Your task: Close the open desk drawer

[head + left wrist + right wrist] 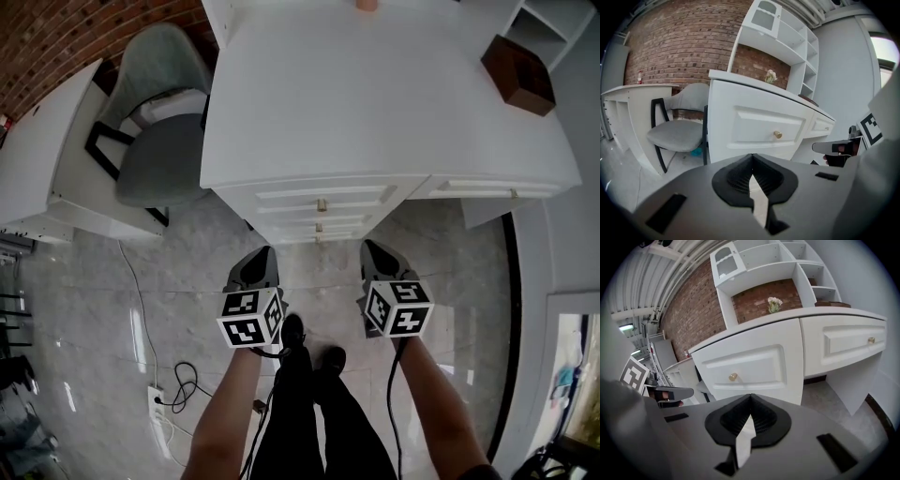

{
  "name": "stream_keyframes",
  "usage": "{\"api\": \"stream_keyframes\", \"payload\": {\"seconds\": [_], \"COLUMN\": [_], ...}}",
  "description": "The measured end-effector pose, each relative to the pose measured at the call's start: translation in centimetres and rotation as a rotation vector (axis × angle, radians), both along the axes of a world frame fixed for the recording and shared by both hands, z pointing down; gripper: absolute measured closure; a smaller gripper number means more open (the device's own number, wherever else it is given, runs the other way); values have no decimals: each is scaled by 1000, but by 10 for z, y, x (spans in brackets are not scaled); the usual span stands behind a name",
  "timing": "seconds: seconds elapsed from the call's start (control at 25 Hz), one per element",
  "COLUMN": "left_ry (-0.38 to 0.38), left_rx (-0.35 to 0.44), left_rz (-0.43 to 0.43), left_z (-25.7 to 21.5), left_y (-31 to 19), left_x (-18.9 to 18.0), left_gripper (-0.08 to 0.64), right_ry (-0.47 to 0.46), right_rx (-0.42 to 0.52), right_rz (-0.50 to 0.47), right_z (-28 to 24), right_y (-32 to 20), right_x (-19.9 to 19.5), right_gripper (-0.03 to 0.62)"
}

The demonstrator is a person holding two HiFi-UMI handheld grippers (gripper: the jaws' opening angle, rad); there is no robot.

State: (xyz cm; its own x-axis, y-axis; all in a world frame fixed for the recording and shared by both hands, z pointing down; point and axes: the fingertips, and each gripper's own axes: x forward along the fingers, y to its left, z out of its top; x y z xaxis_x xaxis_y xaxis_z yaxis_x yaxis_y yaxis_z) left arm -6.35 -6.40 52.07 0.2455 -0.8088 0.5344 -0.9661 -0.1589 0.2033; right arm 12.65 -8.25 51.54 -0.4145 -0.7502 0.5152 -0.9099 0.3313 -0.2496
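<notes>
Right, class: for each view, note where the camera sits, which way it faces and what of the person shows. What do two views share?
Head view: on the person's head, facing steeply down at the white desk, both forearms, legs, left gripper and right gripper.
Left gripper view: on the left gripper, facing the desk's drawer front along shut jaws.
Right gripper view: on the right gripper, likewise, jaws shut.
Shared: both gripper views show the flowers.
</notes>
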Motion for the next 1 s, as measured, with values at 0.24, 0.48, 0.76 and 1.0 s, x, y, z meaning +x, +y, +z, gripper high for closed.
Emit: {"api": "stream_keyframes", "payload": {"seconds": [0.24,0.48,0.76,1.0], "left_ry": [-33,-55,-75,-85], "left_rx": [38,60,94,112], "left_rz": [30,53,63,62], "left_z": [-38,-74,-116,-144], "left_y": [24,46,65,80], "left_x": [10,16,13,13], "left_gripper": [551,551,551,551], "right_ry": [-32,-22,-32,-33], "right_rx": [47,89,107,111], "right_rz": [-6,-26,-11,-35], "right_z": [-46,-85,-120,-143], "right_y": [21,43,65,79], "right_x": [1,4,12,15], "right_gripper": [588,588,588,588]}}
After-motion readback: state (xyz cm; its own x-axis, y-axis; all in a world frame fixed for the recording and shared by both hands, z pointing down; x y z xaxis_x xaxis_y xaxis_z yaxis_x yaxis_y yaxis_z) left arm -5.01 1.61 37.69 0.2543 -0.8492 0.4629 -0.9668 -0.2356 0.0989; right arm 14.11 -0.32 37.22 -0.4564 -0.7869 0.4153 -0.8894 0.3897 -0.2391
